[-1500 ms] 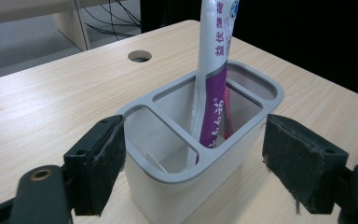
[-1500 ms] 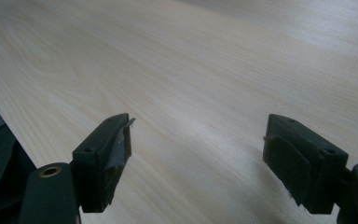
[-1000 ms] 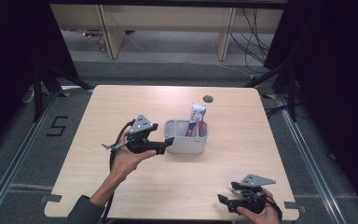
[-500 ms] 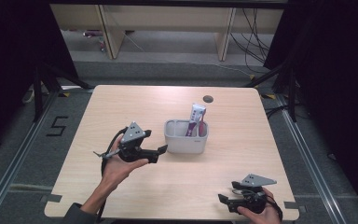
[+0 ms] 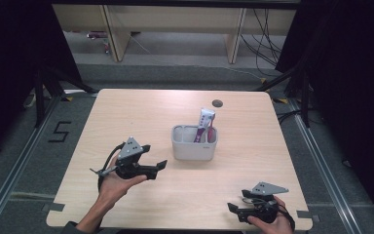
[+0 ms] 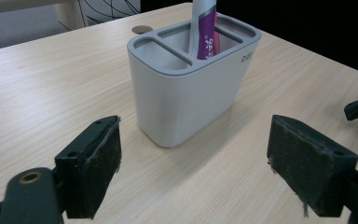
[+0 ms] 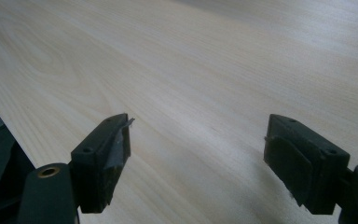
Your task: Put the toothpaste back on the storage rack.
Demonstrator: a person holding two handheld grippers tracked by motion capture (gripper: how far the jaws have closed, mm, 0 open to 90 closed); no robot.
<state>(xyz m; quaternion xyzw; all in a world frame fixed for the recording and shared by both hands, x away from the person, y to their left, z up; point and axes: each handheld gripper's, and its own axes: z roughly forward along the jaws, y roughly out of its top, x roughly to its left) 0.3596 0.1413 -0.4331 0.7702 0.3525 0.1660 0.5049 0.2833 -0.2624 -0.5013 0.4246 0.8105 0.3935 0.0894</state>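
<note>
A grey holder [image 5: 194,145] with several compartments stands near the middle of the wooden table [image 5: 141,112]. A white and purple tube [image 5: 205,122] sticks up out of its right part, with something red beside it. In the left gripper view the holder [image 6: 191,79] is straight ahead with the tube [image 6: 205,28] upright in it. My left gripper [image 5: 158,168] is open and empty, a little to the left of the holder and pointing at it. My right gripper [image 5: 231,208] is open and empty low over the table's front right corner, its jaws [image 7: 196,158] over bare wood.
A small dark round hole [image 5: 217,103] sits in the table behind the holder. Shelving legs [image 5: 117,34] and cables [image 5: 263,29] lie on the floor beyond the far edge. Black curtains hang at both sides.
My left gripper has drawn back from the holder, toward the left and the front of the table. The right gripper has stayed where it was.
</note>
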